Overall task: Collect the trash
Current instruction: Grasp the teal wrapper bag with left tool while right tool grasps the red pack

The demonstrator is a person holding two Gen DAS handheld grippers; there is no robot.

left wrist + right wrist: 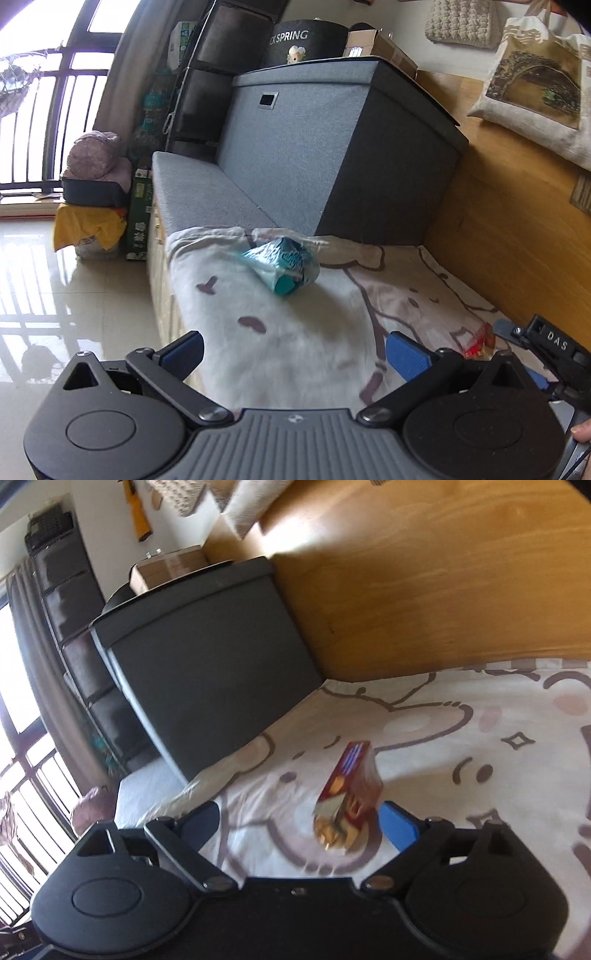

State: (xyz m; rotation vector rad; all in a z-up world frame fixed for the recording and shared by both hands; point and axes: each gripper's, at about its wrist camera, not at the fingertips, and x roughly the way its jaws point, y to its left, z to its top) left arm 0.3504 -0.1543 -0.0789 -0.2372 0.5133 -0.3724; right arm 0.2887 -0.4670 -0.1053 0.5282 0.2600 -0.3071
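A crumpled teal plastic wrapper (pixel 284 266) lies on the cartoon-print blanket (pixel 295 325), a good way ahead of my left gripper (pixel 295 352). That gripper is open with only blanket between its blue pads. A red snack box (pixel 351 790), torn open at its near end, lies on the blanket between the fingers of my right gripper (pixel 301 823). It sits close to the right pad (pixel 399 825) and far from the left one, so this gripper is open too. In the left wrist view, a sliver of the red box (pixel 478 345) shows at the lower right.
A grey fabric storage box (pixel 314 147) stands behind the wrapper against a wooden panel (pixel 498 240). A grey cushion (pixel 199 192) extends left of it. The bed edge drops to a glossy tiled floor (pixel 55 295). A printed tote bag (pixel 535 85) hangs at the upper right.
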